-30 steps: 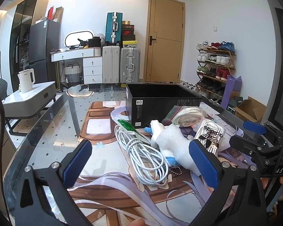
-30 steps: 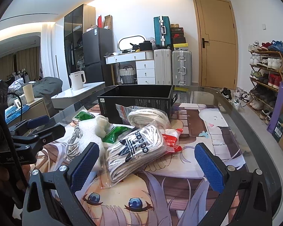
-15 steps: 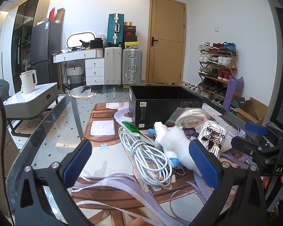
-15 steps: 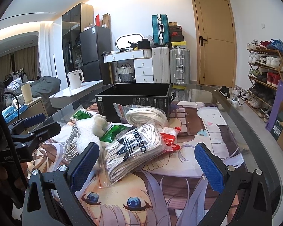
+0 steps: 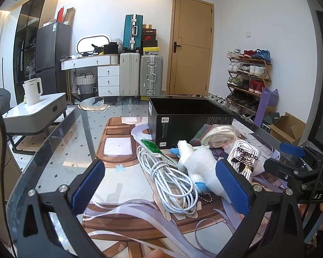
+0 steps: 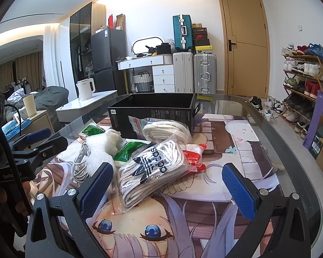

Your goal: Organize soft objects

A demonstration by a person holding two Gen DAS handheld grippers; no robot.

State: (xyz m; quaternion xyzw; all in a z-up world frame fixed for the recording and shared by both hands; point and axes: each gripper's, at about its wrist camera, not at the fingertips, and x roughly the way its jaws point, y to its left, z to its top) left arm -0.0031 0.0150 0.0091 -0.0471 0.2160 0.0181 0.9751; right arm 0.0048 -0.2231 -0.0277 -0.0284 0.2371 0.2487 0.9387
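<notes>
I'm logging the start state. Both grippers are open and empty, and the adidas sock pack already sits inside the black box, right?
Not quite. The adidas sock pack lies on the table mat in front of the black box, not inside it, as the right wrist view shows. The rest holds: the left gripper and right gripper are both open and empty.

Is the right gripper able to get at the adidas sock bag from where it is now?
Probably yes. The right gripper is open, and the adidas sock bag lies on top of the pile just ahead of it, uncovered.
</notes>
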